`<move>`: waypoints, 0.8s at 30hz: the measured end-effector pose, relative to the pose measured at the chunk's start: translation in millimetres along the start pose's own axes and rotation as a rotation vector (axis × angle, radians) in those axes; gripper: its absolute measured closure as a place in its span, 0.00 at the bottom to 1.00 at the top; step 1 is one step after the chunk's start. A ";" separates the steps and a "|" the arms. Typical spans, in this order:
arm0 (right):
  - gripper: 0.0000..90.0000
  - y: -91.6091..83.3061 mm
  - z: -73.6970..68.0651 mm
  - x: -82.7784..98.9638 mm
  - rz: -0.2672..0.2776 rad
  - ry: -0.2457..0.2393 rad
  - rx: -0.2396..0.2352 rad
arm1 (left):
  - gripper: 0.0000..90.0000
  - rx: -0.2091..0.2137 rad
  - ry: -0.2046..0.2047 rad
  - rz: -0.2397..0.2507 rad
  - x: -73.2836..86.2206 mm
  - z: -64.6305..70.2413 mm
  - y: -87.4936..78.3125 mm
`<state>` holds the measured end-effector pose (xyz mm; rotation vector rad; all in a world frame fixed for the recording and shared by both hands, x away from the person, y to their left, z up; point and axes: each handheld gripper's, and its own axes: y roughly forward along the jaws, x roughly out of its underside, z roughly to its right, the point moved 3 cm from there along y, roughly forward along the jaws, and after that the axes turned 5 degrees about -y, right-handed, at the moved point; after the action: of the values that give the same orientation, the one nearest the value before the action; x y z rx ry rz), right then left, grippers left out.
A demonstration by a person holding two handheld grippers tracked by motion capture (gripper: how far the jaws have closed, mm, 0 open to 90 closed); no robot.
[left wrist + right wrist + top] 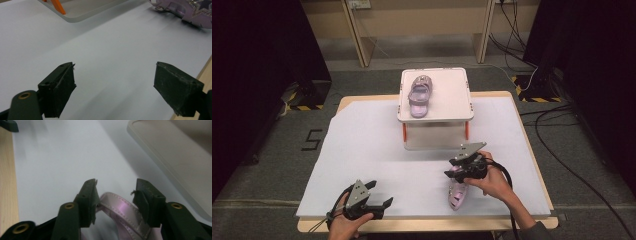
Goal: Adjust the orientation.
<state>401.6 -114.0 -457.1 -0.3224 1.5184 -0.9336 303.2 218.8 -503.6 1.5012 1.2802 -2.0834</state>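
At the tabletop's near right edge, the right tongs (116, 192) straddle the strap of the lilac sandal (458, 192), pads not yet pressing; a centred, square squeeze on the strap would likely hold best, while the left tongs (113, 85) wait apart.

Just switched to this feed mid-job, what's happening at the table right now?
A person works two handheld grippers over a table covered in pale sheet. One purple strapped sandal already lies on the raised white tray with orange legs. The right gripper is at the second purple sandal near the table's front edge, its jaws set around the pink heel strap; whether the pads press it yet is unclear. The left gripper is open, holding nothing.
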 end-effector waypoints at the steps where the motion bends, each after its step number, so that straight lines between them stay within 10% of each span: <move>1: 0.61 -3.9 0.3 2.2 0.001 -0.005 -0.004 | 0.18 -0.001 0.001 -0.001 0.0 -0.2 -0.1; 9: 0.81 -30.7 -4.9 29.3 -0.048 0.007 -0.003 | 0.18 -0.001 -0.001 -0.001 0.0 0.3 -0.1; 24: 0.66 -40.5 -3.8 51.1 -0.021 0.134 -0.008 | 0.18 0.002 -0.001 -0.005 0.2 -0.1 0.0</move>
<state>375.1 -173.3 -464.6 -0.2859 1.6444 -0.9820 303.2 218.9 -503.8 1.4985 1.2839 -2.0889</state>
